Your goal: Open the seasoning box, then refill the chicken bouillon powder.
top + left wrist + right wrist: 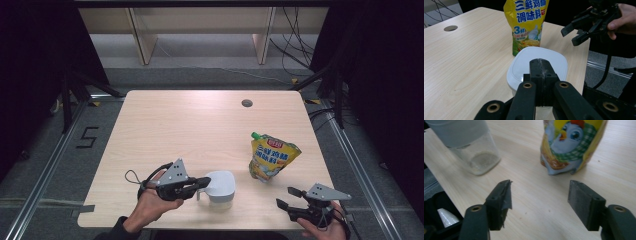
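My left gripper (pixel 202 184) is clenched on the handle of the white-lidded jar (pixel 220 187) near the desk's (pixel 200 125) front edge. It feels light, rigid, slippery. My right gripper (pixel 289 198) gapes, empty, facing the soft seasoning pouch (pixel 272 156); I'd pinch its top.

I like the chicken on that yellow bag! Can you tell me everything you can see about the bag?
The yellow bag is a glossy, soft-looking plastic pouch with a green cap at its top corner. It stands upright on the wooden table, leaning a little. One face carries blue Chinese lettering and a food picture; the other shows a cartoon chick in a green checked scarf. It stands right of the white-lidded jar, apart from it. Nothing grips it; the right gripper waits nearby, jaws open.
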The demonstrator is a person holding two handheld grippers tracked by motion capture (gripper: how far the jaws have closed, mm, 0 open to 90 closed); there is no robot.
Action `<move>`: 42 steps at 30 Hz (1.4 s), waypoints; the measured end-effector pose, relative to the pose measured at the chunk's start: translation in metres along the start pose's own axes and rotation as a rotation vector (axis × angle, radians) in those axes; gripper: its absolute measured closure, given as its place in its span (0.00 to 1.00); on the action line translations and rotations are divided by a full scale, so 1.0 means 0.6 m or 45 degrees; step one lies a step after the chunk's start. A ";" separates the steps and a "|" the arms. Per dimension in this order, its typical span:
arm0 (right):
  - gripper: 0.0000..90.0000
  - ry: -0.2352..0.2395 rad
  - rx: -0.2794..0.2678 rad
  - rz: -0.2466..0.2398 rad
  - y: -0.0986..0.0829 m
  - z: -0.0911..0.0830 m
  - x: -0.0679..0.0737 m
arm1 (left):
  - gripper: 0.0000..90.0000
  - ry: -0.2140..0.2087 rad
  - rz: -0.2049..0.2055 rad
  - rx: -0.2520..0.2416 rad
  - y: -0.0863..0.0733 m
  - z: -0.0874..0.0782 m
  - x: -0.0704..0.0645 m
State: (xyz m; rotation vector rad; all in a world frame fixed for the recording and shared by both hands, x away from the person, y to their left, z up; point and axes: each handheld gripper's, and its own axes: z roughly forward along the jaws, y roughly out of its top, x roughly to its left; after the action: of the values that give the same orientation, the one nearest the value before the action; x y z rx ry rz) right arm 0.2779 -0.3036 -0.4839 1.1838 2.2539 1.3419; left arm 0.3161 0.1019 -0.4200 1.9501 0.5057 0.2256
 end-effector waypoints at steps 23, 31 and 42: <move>0.62 0.078 -0.069 -0.164 0.027 0.022 0.032 | 0.99 0.035 -0.021 0.033 -0.017 0.006 0.009; 0.76 0.092 -0.079 -0.191 0.038 0.031 0.047 | 0.99 0.023 -0.019 0.020 -0.019 0.005 0.011; 0.89 0.160 -0.095 -0.305 0.055 0.053 0.069 | 0.99 0.023 -0.012 0.010 -0.024 -0.001 0.015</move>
State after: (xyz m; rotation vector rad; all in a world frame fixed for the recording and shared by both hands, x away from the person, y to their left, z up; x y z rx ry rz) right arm 0.2874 -0.2451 -0.4666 0.7961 2.3199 1.4249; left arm 0.3204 0.1114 -0.4335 1.9543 0.5287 0.2359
